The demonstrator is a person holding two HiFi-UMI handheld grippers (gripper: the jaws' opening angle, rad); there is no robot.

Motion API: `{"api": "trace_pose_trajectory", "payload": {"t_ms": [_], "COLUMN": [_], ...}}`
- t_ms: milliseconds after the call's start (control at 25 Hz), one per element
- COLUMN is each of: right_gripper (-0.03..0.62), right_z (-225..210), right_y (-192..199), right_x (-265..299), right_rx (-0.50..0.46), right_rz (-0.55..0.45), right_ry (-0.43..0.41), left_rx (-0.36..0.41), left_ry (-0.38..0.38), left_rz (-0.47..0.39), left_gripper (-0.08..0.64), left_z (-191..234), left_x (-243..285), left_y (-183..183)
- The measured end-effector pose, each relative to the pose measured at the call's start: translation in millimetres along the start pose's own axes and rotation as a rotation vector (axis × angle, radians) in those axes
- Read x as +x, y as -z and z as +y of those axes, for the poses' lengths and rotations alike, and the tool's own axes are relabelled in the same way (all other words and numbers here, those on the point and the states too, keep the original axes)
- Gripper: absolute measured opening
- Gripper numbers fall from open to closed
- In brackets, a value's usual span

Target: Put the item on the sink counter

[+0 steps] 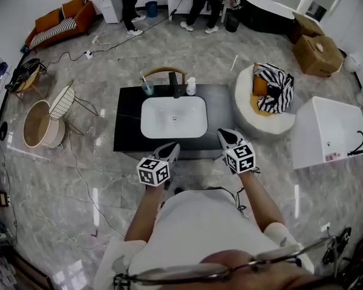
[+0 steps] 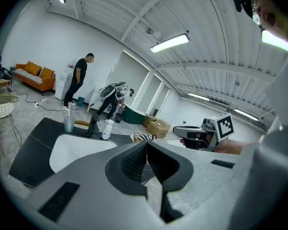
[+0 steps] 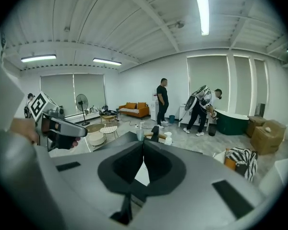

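The black sink counter holds a white basin. Along its far edge stand a clear cup with a toothbrush, a black tap and a small white bottle. My left gripper hovers at the counter's near edge, shut, with nothing between its jaws. My right gripper hangs by the near right corner, also shut and empty. In the left gripper view the jaws meet, with the cup and bottle beyond. In the right gripper view the jaws touch.
A wire stool and a round basket stand left of the counter. A white pouf with a striped cushion and a white tub are on the right. Cardboard boxes, people and an orange sofa are at the back.
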State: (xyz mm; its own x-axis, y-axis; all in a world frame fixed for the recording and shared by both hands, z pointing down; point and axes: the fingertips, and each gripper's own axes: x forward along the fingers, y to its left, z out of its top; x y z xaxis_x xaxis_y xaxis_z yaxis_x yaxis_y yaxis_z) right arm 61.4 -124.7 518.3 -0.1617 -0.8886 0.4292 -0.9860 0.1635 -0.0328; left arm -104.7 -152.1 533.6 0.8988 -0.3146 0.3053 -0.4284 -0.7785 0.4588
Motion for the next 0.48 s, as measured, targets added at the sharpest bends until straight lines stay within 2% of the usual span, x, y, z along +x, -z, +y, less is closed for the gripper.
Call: {"api": "trace_pose_trajectory", "payload": {"t_ms": [240, 480], "right_gripper": [0.006, 0.006], "right_z": [-21.4, -40.8], "right_y": [5.2, 8.7], "right_x": [-45.1, -77.7], "right_rx": [0.082, 0.085], "right_rz": [-0.037, -0.077], "right_ry": [-0.039, -0.063], "left_rx": [0.002, 0.001], "left_ry": [-0.018, -0.042], "left_rz": [-0.027, -0.057], "left_gripper": [0.006, 0.006], "left_z": [-38.4, -68.3], "left_x": [6.5, 6.5], "left_y": [-2.2, -1.8]}}
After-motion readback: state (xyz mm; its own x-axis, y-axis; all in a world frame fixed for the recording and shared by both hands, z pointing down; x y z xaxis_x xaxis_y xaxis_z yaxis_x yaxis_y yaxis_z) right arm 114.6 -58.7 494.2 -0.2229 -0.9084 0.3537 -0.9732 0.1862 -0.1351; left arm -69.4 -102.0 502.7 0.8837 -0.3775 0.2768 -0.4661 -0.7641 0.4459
